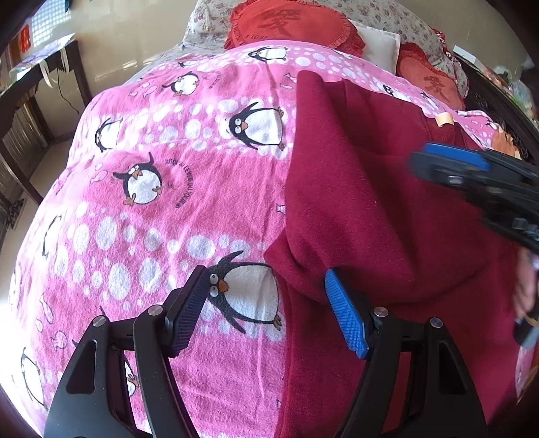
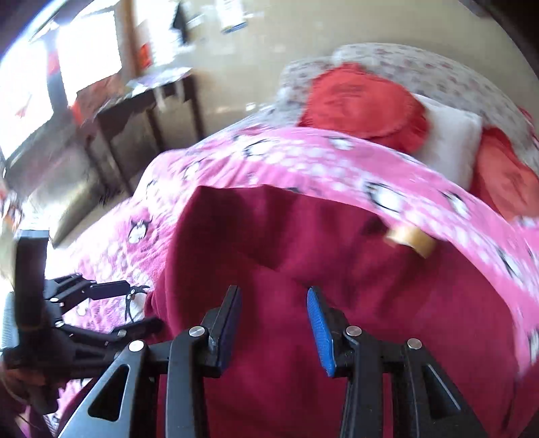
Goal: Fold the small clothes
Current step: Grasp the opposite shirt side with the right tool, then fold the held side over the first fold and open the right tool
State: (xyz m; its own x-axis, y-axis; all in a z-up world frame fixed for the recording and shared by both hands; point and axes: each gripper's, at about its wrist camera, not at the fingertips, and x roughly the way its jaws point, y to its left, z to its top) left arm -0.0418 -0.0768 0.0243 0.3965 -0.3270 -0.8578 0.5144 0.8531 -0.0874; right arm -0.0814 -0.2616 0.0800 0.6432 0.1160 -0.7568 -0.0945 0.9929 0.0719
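A dark red fleece garment (image 1: 370, 202) lies partly folded on a pink penguin-print blanket (image 1: 161, 209), with a tan label (image 1: 444, 119) near its far edge. My left gripper (image 1: 266, 310) is open and empty, hovering over the garment's left edge and the blanket. My right gripper (image 2: 273, 323) is open and empty above the middle of the garment (image 2: 337, 269); it also shows blurred in the left wrist view (image 1: 471, 178). The left gripper appears at the left of the right wrist view (image 2: 134, 306).
Red heart-shaped cushions (image 1: 293, 23) and a white pillow (image 1: 379, 45) lie at the head of the bed. A dark wooden table (image 1: 50, 77) stands on the floor to the left of the bed.
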